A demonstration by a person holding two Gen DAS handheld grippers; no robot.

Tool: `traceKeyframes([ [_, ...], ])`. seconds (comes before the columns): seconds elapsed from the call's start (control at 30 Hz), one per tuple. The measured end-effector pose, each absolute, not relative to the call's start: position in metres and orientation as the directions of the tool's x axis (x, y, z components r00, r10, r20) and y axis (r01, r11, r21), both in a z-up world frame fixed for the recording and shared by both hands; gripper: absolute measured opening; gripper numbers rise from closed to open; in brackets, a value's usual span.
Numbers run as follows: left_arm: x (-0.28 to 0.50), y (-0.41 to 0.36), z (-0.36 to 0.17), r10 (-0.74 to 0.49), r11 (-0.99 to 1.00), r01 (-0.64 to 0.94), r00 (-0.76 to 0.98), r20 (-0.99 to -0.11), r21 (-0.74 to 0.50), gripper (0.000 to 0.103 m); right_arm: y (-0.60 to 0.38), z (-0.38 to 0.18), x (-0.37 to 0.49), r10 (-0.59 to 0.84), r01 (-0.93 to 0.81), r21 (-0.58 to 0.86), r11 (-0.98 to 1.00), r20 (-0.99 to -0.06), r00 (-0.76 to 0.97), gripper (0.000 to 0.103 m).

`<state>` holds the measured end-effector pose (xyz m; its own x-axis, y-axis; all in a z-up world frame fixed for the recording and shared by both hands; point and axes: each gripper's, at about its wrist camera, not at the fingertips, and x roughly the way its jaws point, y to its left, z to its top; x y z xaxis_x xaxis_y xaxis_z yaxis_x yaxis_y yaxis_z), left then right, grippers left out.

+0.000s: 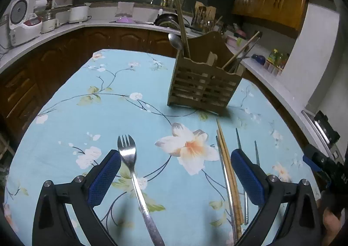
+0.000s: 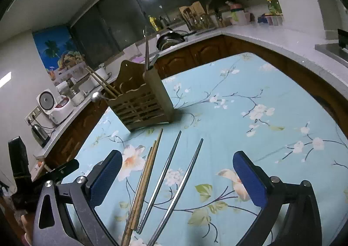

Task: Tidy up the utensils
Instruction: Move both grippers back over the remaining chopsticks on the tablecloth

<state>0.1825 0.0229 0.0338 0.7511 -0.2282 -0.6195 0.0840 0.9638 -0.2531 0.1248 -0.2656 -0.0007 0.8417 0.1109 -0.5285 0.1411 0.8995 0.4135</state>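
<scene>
A wooden utensil holder [image 1: 204, 85] stands on the floral tablecloth [image 1: 108, 115], holding a spoon [image 1: 175, 41] and chopsticks. It also shows in the right wrist view [image 2: 141, 104]. A metal fork [image 1: 134, 180] lies flat between my left gripper's open fingers, near the left pad. My left gripper [image 1: 175, 176] is open and empty. Wooden chopsticks [image 1: 230, 172] and metal chopsticks [image 1: 226, 182] lie by its right pad. In the right wrist view the wooden chopsticks [image 2: 145, 180] and two metal chopsticks [image 2: 184, 182] lie between the open fingers of my right gripper [image 2: 177, 177].
A kitchen counter [image 1: 65, 28] with a rice cooker [image 1: 24, 24], pots and a knife block curves behind the table. The right gripper's body [image 1: 326, 167] shows at the right edge of the left wrist view. The table edge runs close to the cabinets.
</scene>
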Motion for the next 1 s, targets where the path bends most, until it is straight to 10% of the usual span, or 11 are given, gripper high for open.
traceKeyframes([
  [0.23, 0.209, -0.001, 0.026, -0.257, 0.965, 0.141, 0.669, -0.697, -0.221, 0.1, -0.272, -0.007, 0.144, 0.132, 0.157, 0.432, 0.888, -0.567, 0.813, 0.073],
  [0.5, 0.265, -0.051, -0.001, -0.206, 0.974, 0.196, 0.571, -0.795, -0.112, 0.078, -0.277, -0.017, 0.156, 0.148, 0.172, 0.457, 0.873, -0.583, 0.799, 0.068],
  [1.0, 0.297, -0.07, -0.02, -0.19, 0.966, 0.251, 0.543, -0.818, -0.058, 0.073, -0.283, -0.025, 0.186, 0.173, 0.163, 0.458, 0.874, -0.606, 0.777, 0.057],
])
